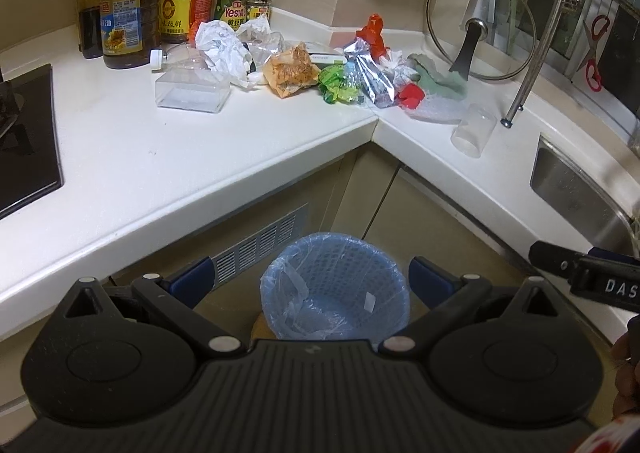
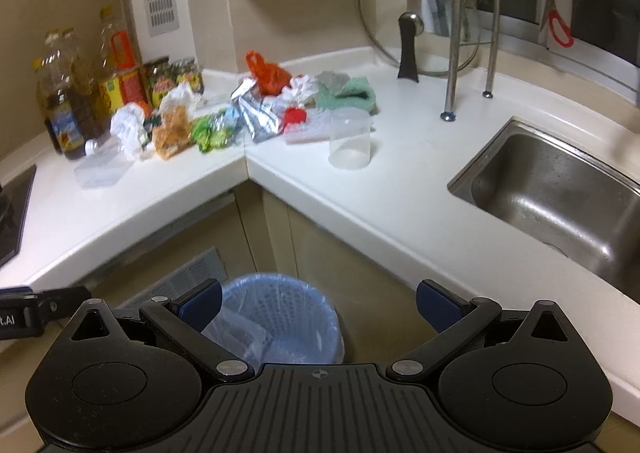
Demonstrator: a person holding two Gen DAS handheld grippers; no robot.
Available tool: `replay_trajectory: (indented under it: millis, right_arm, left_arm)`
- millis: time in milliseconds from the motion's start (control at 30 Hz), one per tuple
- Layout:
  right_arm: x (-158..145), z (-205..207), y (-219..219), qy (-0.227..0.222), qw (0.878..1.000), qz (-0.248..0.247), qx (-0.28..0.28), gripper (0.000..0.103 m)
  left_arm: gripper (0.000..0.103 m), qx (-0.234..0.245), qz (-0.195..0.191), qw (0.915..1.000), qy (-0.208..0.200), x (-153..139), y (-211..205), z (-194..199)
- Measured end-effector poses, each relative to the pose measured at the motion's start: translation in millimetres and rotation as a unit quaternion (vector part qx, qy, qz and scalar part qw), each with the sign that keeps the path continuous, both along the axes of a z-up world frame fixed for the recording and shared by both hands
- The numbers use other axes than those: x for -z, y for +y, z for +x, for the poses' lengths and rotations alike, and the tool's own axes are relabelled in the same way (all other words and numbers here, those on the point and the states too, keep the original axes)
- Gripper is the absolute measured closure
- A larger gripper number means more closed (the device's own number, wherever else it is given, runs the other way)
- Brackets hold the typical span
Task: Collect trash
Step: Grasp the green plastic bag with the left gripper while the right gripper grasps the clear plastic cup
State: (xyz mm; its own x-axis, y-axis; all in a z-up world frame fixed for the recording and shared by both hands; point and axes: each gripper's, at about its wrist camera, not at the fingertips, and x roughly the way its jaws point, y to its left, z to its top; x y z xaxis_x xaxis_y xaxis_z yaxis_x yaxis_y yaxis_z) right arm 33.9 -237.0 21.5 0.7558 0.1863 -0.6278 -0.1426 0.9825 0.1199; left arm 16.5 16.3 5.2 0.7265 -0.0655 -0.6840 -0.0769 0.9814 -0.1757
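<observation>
A blue mesh bin (image 1: pixel 334 285) lined with a clear bag stands on the floor in the counter's inner corner, and the right wrist view shows this bin (image 2: pixel 280 317) too. Trash lies heaped on the white counter: crumpled white paper (image 1: pixel 222 47), an orange snack bag (image 1: pixel 290 71), a green wrapper (image 1: pixel 336 85), a silver foil pouch (image 1: pixel 370 73), a red bag (image 1: pixel 374 35). My left gripper (image 1: pixel 310 283) hangs open above the bin, empty. My right gripper (image 2: pixel 318 303) is open over the bin as well, holding nothing.
Oil bottles (image 1: pixel 124 13) and jars (image 1: pixel 234 1) line the back wall. A clear box (image 1: pixel 192 91) and a clear cup (image 2: pixel 350 137) stand near the heap. A green cloth (image 2: pixel 350 93), a glass lid (image 1: pixel 480 25), a steel sink (image 2: pixel 560 189) and a black hob (image 1: pixel 24 137) are nearby.
</observation>
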Motion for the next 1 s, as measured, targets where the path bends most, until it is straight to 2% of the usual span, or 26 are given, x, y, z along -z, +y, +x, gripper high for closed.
replay_trajectory:
  millis: [133, 333, 500, 667, 700, 733, 800, 1000]
  right_arm:
    - [-5, 5, -1, -0.014, 1.0, 0.013, 0.022, 0.001]
    - [-7, 21, 2, -0.036, 0.999, 0.008, 0.032, 0.001]
    - [2, 67, -3, -0.05, 0.999, 0.001, 0.015, 0.001]
    - [14, 138, -15, -0.054, 0.998, -0.001, -0.017, 0.001]
    - [17, 151, -16, -0.053, 0.998, -0.006, -0.025, 0.003]
    - [21, 164, -19, -0.048, 0.998, -0.006, -0.035, 0.012]
    - [29, 190, -27, -0.03, 0.998, 0.009, -0.056, 0.021]
    - [46, 233, -38, -0.022, 0.994, 0.022, -0.107, 0.03]
  left_arm:
    - [0.001, 0.006, -0.008, 0.9999, -0.008, -3, 13, 12]
    - [0.001, 0.019, -0.007, 0.9995, -0.026, -9, 25, 39]
    - [0.001, 0.014, -0.002, 0.9986, -0.051, -8, 19, 74]
    - [0.001, -0.03, -0.009, 0.9981, -0.053, 2, 7, 121]
    - [0.001, -0.037, -0.006, 0.9979, -0.053, 3, 3, 129]
    - [0.001, -0.044, -0.001, 0.9978, -0.05, 4, -2, 138]
    - [0.001, -0.057, 0.007, 0.9973, -0.045, 5, -11, 154]
    - [0.001, -0.069, 0.025, 0.997, -0.023, 10, -37, 192]
